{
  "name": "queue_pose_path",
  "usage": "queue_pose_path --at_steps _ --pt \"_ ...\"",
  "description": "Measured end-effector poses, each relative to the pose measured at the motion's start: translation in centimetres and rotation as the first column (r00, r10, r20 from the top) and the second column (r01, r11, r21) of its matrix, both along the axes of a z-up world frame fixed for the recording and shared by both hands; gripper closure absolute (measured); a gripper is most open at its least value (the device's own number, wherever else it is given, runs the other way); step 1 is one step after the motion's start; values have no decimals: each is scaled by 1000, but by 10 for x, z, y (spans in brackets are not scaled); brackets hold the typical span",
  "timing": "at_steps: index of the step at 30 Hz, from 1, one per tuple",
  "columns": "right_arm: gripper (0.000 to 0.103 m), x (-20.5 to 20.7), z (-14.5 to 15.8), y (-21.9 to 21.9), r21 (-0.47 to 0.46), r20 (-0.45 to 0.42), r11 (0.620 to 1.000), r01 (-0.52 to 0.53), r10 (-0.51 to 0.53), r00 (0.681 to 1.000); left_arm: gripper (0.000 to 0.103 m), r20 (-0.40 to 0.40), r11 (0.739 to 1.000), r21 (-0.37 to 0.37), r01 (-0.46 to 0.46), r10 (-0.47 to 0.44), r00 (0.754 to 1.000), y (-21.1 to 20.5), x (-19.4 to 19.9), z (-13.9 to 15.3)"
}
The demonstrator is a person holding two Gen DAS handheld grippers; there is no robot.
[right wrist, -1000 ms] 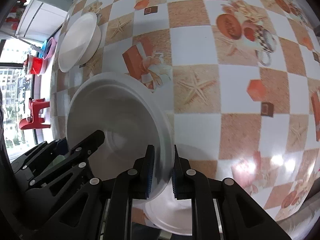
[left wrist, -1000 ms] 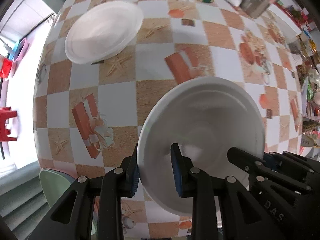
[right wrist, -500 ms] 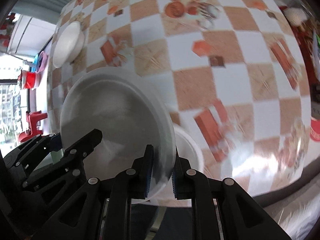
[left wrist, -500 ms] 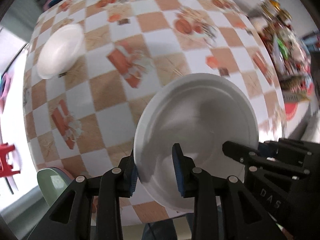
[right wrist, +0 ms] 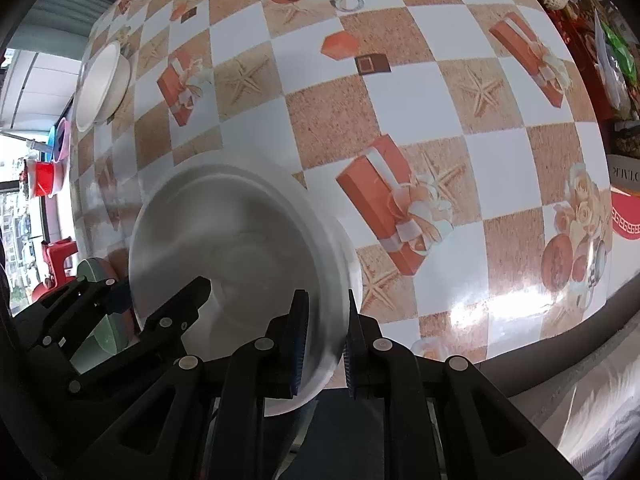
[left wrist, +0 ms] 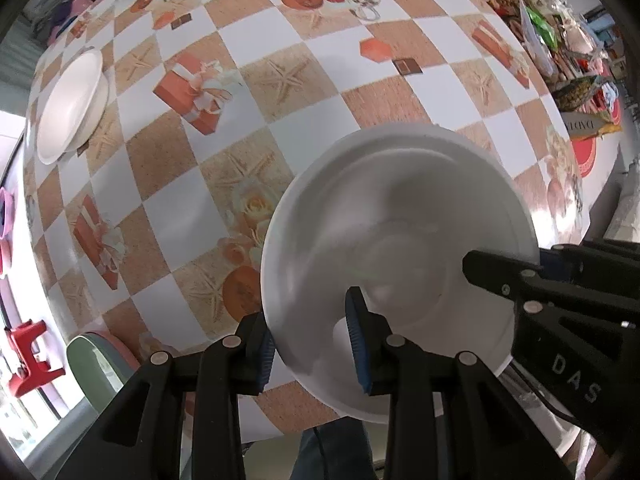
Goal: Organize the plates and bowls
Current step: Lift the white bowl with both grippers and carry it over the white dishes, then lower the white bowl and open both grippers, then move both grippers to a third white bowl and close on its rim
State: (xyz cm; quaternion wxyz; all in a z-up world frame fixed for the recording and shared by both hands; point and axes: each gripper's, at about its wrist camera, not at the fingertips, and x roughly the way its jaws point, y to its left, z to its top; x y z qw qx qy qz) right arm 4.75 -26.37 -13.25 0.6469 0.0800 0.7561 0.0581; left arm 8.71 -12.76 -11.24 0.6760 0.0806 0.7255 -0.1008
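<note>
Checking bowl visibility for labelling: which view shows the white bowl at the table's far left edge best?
The left wrist view: the white bowl there shows its full rim and inside, well lit. The right wrist view shows the same bowl smaller and more foreshortened near the frame edge, beyond the plate held up close.

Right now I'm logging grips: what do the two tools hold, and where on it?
Both hold one white plate by its rim: the left tool at the near edge, the right tool on the opposite side.

Bright daylight (fisheye-warped), tablecloth [right wrist: 500,304] glare.
</note>
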Motion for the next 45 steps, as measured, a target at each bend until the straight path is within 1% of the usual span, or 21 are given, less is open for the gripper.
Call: queue_pose_path --at_steps 3,6,7,8,10,14,15,16,18,21,24,28,29,34,41,45 --pt "85 -5 -3 -5 1 -12 1000 4 -4 1000 69 -6 1000 3 8 -8 1000 -1 -4 -4" --pt "85 -4 -9 2 1 -15 1000 2 -2 1000 64 -13 1000 -2 12 -12 1000 -1 -6 -7" --pt "85 -2 -12 5 -2 -16 1000 0 0 1000 57 -14 1000 2 13 -13 1000 0 -6 -8" --pt "85 -2 -12 5 0 -19 1000 -1 1 1000 47 -14 1000 5 13 -13 1000 1 -6 -8" --pt "85 -2 -14 4 2 -21 1000 4 -4 1000 36 -8 1000 -6 10 -10 1000 6 -7 -6" --pt "84 -2 -13 -6 -8 -18 1000 28 -29 999 26 3 999 -44 11 -11 1000 20 -12 2" --pt "79 -3 -11 -7 -9 -18 999 34 -34 999 25 9 998 -57 8 -8 1000 25 -14 4" --pt "54 -2 -11 -10 -12 -18 999 43 -43 999 24 15 998 -63 5 -4 1000 29 -16 6" --pt "25 -1 -7 -15 -31 1 998 60 -60 998 24 23 997 -71 -8 10 1000 40 -19 8" --pt "25 3 -4 -17 -30 12 997 69 -68 998 24 24 997 -69 -47 48 999 56 -24 9" --pt "25 11 -2 -17 -40 11 997 72 -72 997 24 23 992 -66 -109 111 994 74 -22 14" --pt "25 23 1 -8 -27 16 998 62 -61 998 24 66 984 -40 -172 174 983 100 -14 24" --pt "25 28 4 -2 -23 22 999 50 -49 999 24 72 982 -37 -184 186 980 100 -12 28" --pt "25 44 15 29 -3 51 1000 -17 17 999 24 104 959 -54 -277 281 954 130 3 42" --pt "25 70 27 79 34 80 993 -112 109 991 24 158 938 -47 -344 347 924 164 36 54" --pt "25 89 29 109 46 97 987 -156 151 984 24 190 913 -45 -405 405 894 190 58 58"
